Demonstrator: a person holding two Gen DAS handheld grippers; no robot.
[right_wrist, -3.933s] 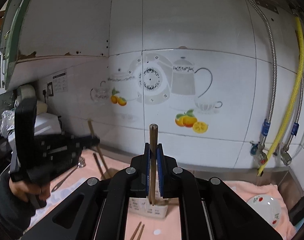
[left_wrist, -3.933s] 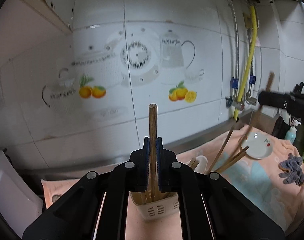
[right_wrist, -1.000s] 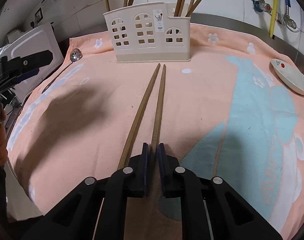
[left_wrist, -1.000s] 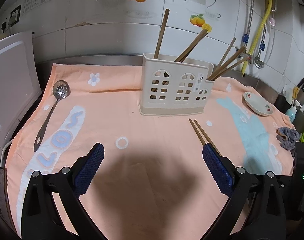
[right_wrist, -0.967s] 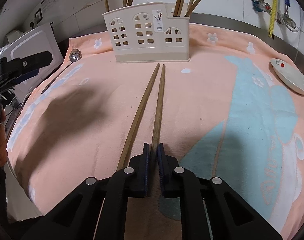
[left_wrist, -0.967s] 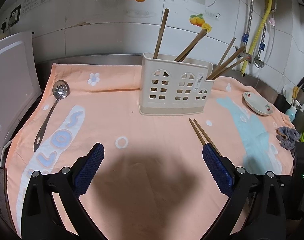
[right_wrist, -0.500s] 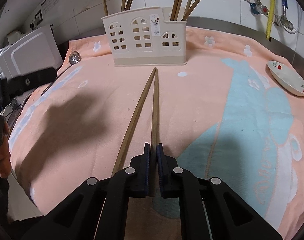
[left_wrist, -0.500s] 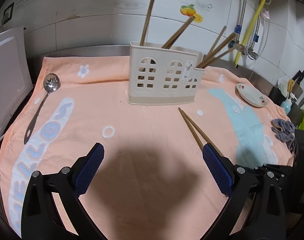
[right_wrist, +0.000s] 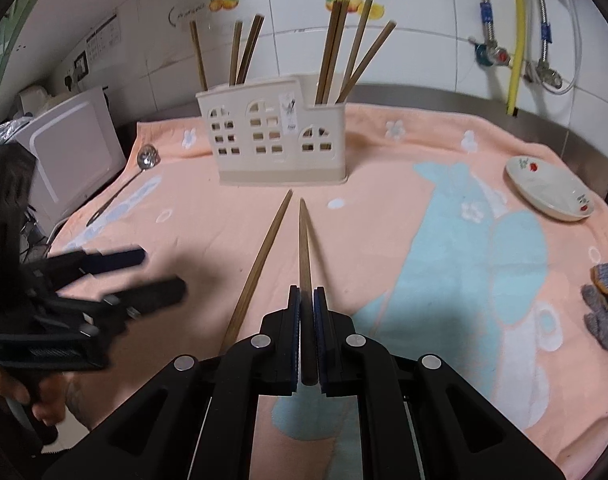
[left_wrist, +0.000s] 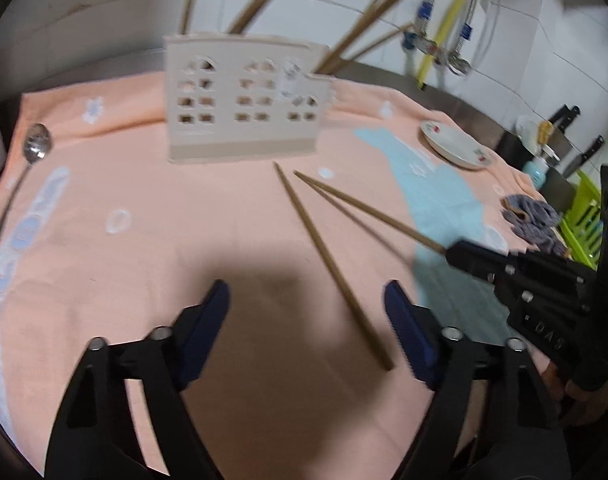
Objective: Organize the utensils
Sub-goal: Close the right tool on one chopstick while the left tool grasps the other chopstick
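A cream utensil holder (right_wrist: 278, 136) stands at the back of the peach towel with several wooden chopsticks upright in it; it also shows in the left wrist view (left_wrist: 240, 100). My right gripper (right_wrist: 307, 300) is shut on one wooden chopstick (right_wrist: 303, 240), its tip raised off the towel (left_wrist: 364, 212). A second chopstick (right_wrist: 260, 264) lies flat beside it (left_wrist: 328, 260). My left gripper (left_wrist: 308, 316) is open and empty, just above the near end of the lying chopstick; it also shows in the right wrist view (right_wrist: 144, 276).
A slotted metal spoon (left_wrist: 24, 168) lies on the towel's left side. A small white dish (right_wrist: 548, 188) sits at the right, a grey rag (right_wrist: 606, 316) near the right edge. A white appliance (right_wrist: 72, 148) stands left of the towel. Pipes run along the tiled wall.
My right gripper has lifted its chopstick, swinging the tip away from the other one. My left gripper has moved in toward the lying chopstick and its fingers have narrowed.
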